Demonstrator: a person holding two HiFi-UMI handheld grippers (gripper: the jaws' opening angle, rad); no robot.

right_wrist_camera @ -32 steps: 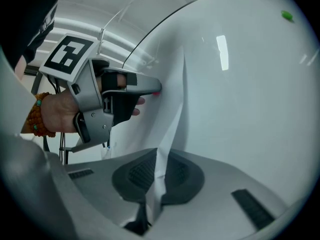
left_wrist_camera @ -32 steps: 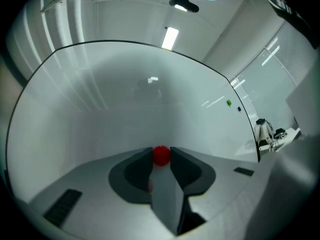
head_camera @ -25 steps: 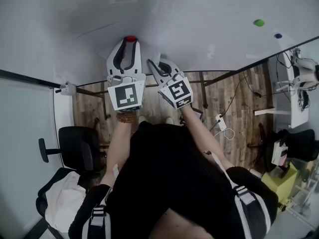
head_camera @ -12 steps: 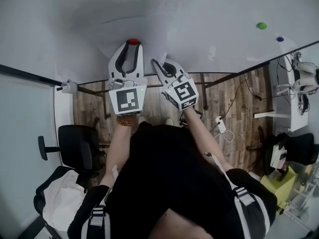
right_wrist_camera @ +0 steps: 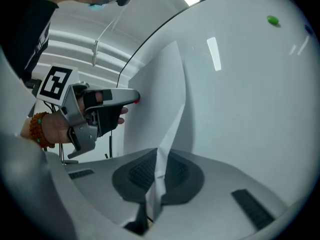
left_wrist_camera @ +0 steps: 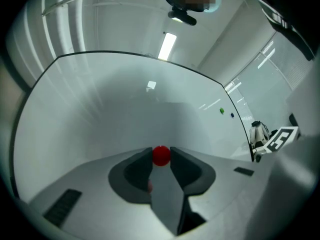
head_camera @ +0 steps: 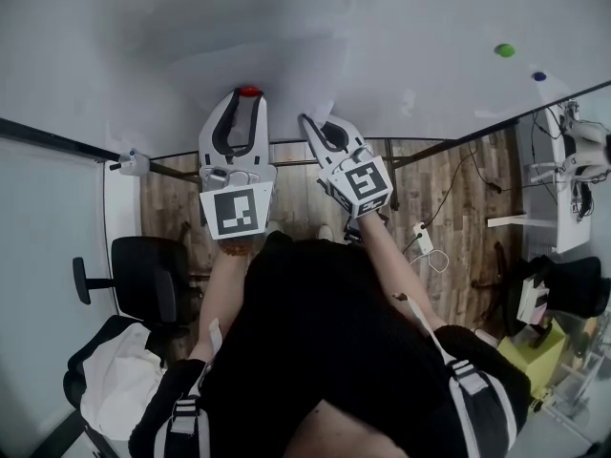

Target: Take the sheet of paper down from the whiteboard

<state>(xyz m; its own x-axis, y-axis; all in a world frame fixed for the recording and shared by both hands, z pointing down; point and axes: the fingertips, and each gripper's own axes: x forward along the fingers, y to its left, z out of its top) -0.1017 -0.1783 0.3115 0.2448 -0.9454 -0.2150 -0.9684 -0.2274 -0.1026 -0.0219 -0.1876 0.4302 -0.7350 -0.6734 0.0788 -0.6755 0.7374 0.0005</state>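
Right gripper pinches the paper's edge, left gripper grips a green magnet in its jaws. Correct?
No: the left gripper grips a red magnet, not a green one; the left gripper view shows it between the jaw tips. The green magnet sits on the whiteboard. The right gripper does pinch the sheet of paper by its edge.

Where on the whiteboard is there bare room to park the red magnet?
Widest bare stretch: the whiteboard between the sheet of paper and the green magnet. Left of the sheet is bare too. Crowded at the sheet's lower edge, where the left hand-held gripper holds the red magnet and the right hand-held gripper pinches the paper.
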